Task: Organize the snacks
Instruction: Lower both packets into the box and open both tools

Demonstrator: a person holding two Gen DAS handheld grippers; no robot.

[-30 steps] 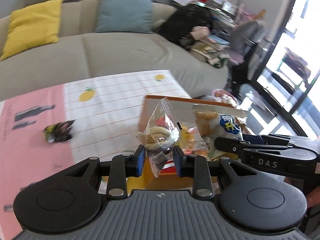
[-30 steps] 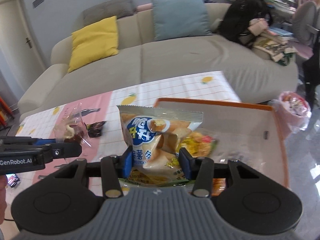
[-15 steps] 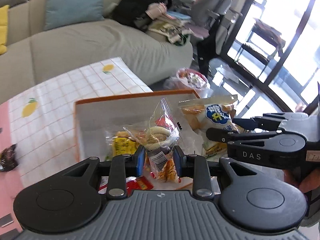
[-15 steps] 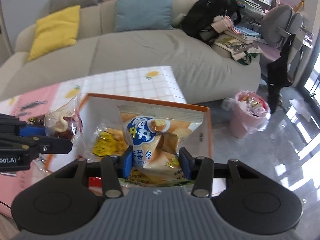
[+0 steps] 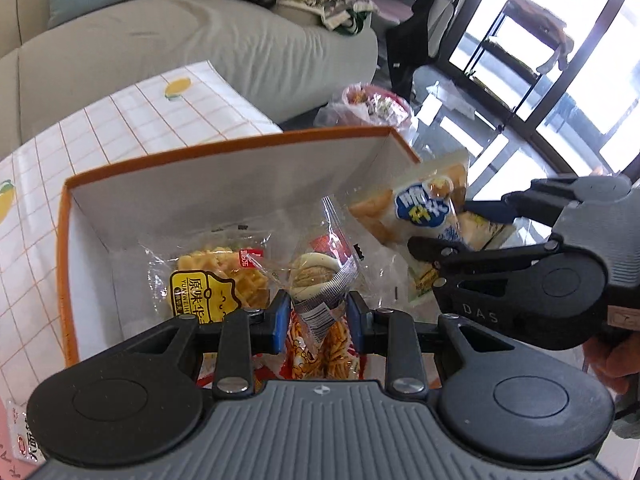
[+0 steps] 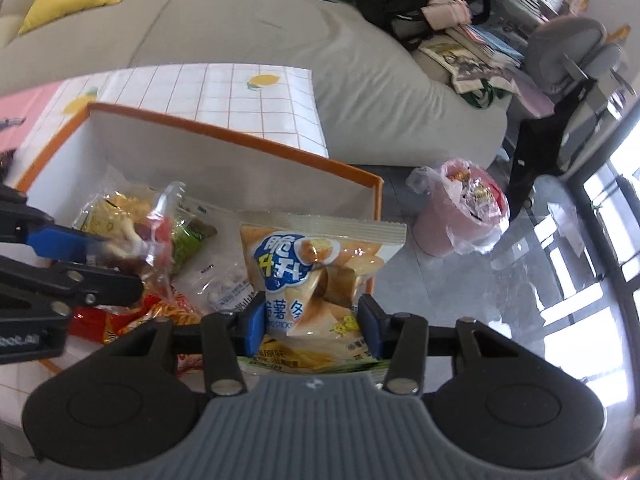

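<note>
My left gripper (image 5: 316,316) is clamped on a clear-wrapped pastry packet (image 5: 320,276) above the orange-rimmed box (image 5: 224,148). My right gripper (image 6: 312,320) is clamped on a potato-stick bag (image 6: 316,264) over the box's right edge.

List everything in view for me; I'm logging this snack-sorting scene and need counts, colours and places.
box: one, orange rim, white inside, on the table
waffle snack pack: one, yellow label, lying in the box
red stick-snack pack: one, in the box, under the left tool
tablecloth: one, white grid with lemons
sofa: one, grey-beige, behind the table
bin: one, pink, on the floor
clear pastry packet: one, held over the box
potato-stick bag: one, cream and blue, held at the box's corner
left tool: one, shut
right tool: one, shut
</note>
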